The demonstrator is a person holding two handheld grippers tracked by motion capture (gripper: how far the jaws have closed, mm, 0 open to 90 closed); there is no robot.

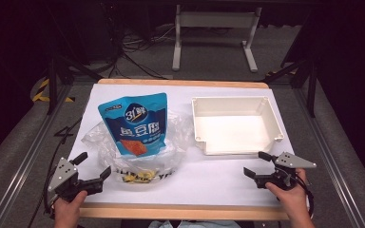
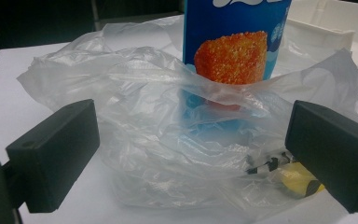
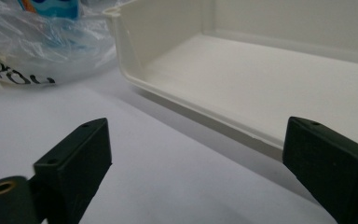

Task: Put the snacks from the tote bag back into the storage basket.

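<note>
A blue snack pouch with an orange picture stands upright inside a crumpled clear plastic bag on the white table. The left gripper view shows the pouch rising out of the bag. My left gripper rests at the table's front left, just left of the bag, open with nothing between its jaws; it points at the bag. My right gripper sits at the front right, open and empty, just in front of the white tray. The right gripper view looks into the tray over its near rim.
The tray stands on the right half of the table, with nothing in it. Black and yellow print shows on the bag's front. The wooden table edge runs along the front. Beyond the table are a metal frame and cables on the floor.
</note>
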